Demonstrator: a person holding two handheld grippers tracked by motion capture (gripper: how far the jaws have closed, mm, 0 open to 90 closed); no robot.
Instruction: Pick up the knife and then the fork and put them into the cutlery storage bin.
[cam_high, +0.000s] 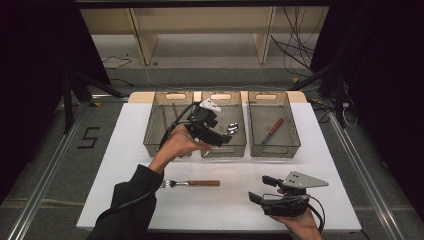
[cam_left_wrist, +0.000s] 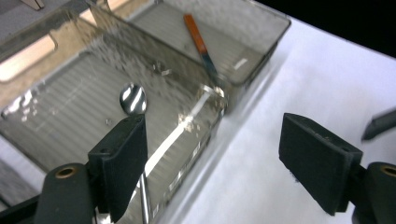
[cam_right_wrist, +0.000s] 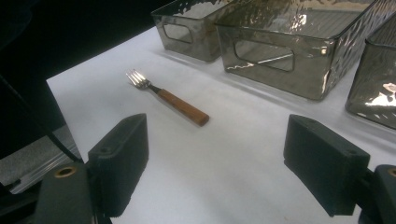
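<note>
The left hand-held gripper (cam_high: 220, 140) hangs over the near edge of the middle bin (cam_high: 239, 150), its jaws standing wide apart with nothing pressed between them. A spoon (cam_left_wrist: 132, 99) lies in that bin: in the left gripper view its shiny bowl shows just beyond the tip of the jaw on the left of the picture, and its handle runs back under that jaw, outside the gap. Past the gripper, in the next bin (cam_left_wrist: 261, 46), lies a knife (cam_left_wrist: 198, 42) with an orange-brown handle, well apart from the jaws.

The right hand-held gripper (cam_high: 260, 190) rests low over the near right part of the white tabletop (cam_high: 230, 205), jaws likewise wide open and empty. A fork (cam_right_wrist: 168, 98) with a wooden handle lies flat on the tabletop ahead of it, beyond the jaw tips and towards the jaw on the left of the right gripper view, tines pointing away.
</note>
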